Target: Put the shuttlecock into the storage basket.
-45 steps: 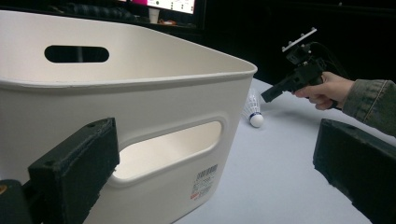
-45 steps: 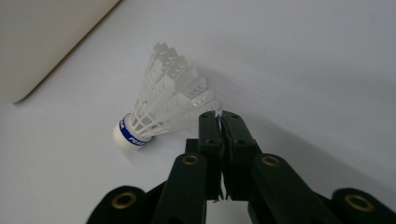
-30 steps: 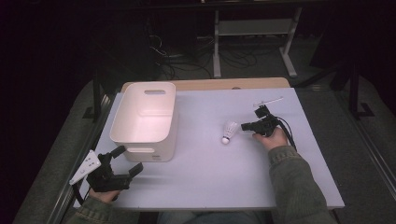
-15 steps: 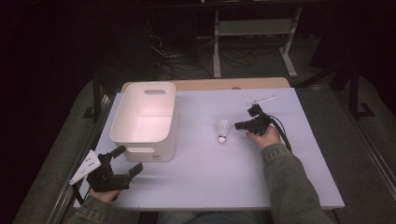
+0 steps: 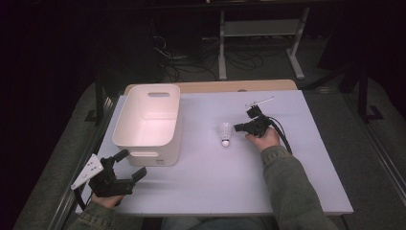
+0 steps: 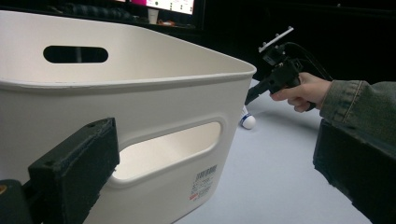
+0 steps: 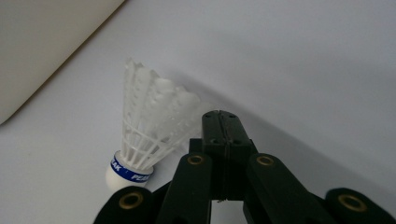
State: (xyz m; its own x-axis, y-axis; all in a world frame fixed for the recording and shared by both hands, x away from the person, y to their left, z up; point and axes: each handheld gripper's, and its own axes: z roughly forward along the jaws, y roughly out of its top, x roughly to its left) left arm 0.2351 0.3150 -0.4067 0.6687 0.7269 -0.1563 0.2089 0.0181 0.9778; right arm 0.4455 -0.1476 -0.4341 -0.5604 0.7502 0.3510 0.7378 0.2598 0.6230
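Field notes, mid-task. My right gripper (image 5: 239,127) sits on the right half of the tabletop (image 5: 201,191), its fingers (image 7: 223,128) pressed flat together with nothing between them. In the right gripper view the closed tips lie against the feather skirt of the shuttlecock (image 7: 152,135), at its side rather than around it; whether they actually touch the feathers or just overlap them in that view I cannot tell.

The shuttlecock (image 5: 225,133) rests on the tabletop near the middle, cork end toward me, skirt pointing away. It lies between the white bin (image 5: 149,123) and my right hand, apart from the bin's wall. The left gripper view catches its cork end (image 6: 248,122) on the surface just past the bin's far corner.

My left gripper (image 5: 125,165) is at the near left corner, just in front of the bin's short wall, fingers (image 6: 77,168) spread wide and empty. The bin's handle slot is straight ahead of them.

Progress, as I judge it: the work looks like getting the shuttlecock to or into the bin. None of that is finished. The bin appears empty as far as I can see inside, and the shuttlecock is neither gripped nor lifted. Left to do: either nudge it on toward the bin or open the right fingers, take hold, carry and drop.
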